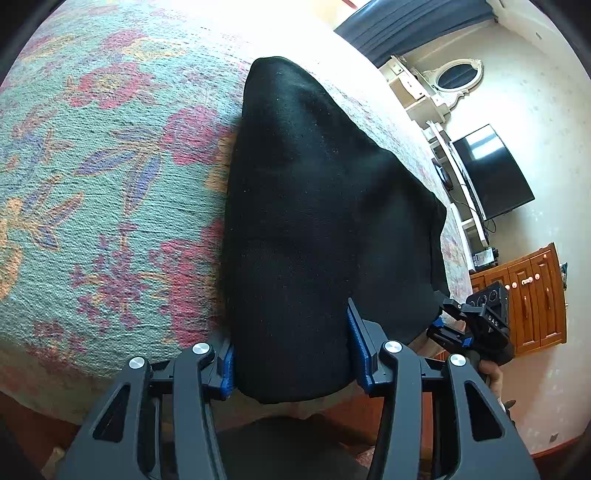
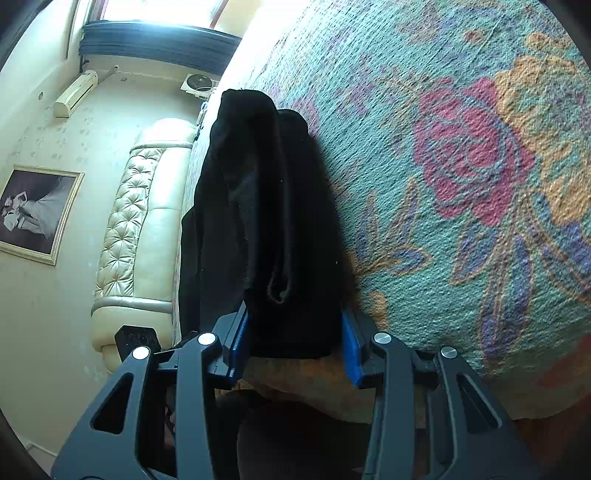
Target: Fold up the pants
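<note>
The black pants lie folded in a thick bundle on the bed, on its floral cover of green, red and blue, with the near end of the bundle at the bed's edge. The left gripper stands wide, its blue pads on either side of that near end; whether they press the cloth or only flank it I cannot tell. The right gripper is likewise spread about the pants' end, where the layers show as stacked folds with a rolled edge facing the camera; its pads sit just beside the cloth, and a firm hold cannot be confirmed. In the left view the right gripper shows at the bundle's far corner, with part of a hand behind it. Beyond the bed, in the left view, stand a wall TV, a white dresser with an oval mirror, a wooden cabinet and dark curtains. In the right view a tufted cream headboard rises beside the bed, a framed picture hangs on the wall, and an air conditioner sits high near the window.
</note>
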A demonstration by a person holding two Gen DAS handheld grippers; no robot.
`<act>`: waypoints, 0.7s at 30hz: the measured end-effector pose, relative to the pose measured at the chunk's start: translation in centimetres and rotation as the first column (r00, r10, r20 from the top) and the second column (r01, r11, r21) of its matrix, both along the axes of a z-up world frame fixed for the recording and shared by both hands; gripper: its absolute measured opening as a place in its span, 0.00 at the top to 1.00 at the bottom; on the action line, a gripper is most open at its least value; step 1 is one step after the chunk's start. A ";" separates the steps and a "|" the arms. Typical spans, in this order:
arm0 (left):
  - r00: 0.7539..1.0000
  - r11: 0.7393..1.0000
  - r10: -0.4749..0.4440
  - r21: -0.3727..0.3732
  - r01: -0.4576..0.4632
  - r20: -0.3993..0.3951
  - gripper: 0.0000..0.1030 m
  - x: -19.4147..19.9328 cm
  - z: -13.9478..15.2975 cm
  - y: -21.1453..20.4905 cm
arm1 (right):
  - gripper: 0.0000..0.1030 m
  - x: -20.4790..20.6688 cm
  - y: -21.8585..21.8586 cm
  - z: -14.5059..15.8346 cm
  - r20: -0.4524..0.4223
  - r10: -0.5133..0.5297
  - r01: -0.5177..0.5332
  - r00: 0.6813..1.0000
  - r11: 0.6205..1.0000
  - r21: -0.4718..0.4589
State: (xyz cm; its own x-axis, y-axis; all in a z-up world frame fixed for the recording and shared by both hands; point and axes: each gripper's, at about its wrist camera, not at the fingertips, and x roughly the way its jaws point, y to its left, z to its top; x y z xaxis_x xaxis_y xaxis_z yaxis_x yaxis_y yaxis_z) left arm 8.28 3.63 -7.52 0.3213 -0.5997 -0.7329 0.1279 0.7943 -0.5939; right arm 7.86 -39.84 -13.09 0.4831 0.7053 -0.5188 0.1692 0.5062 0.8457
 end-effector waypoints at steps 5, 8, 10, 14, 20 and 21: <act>1.000 1.000 0.010 -0.002 -0.010 -0.003 0.56 -0.1 0.1 0.4 | 0.61 0.2 1.0 0.3 0.002 0.002 -0.002 1.000 1.000 0.000; 1.000 1.000 0.019 -0.005 -0.019 -0.008 0.56 -0.1 0.1 0.4 | 0.61 0.6 1.7 0.4 0.002 0.009 -0.009 1.000 1.000 0.005; 1.000 1.000 0.026 -0.011 -0.026 -0.013 0.56 0.0 0.0 0.7 | 0.61 1.0 2.3 0.5 0.001 0.013 -0.013 1.000 1.000 0.000; 0.999 0.999 0.041 -0.004 -0.041 -0.008 0.56 -0.2 0.1 1.0 | 0.61 2.0 3.4 0.6 -0.005 0.024 -0.024 1.000 1.000 0.010; 0.997 0.997 0.079 -0.012 -0.079 -0.017 0.57 -0.7 -0.2 2.2 | 0.64 2.3 5.2 1.3 -0.010 0.088 -0.088 0.996 0.996 -0.006; 0.997 0.997 0.073 -0.015 -0.073 -0.022 0.57 -0.8 -0.3 2.0 | 0.64 2.0 5.1 1.4 -0.006 0.097 -0.097 0.995 0.995 -0.010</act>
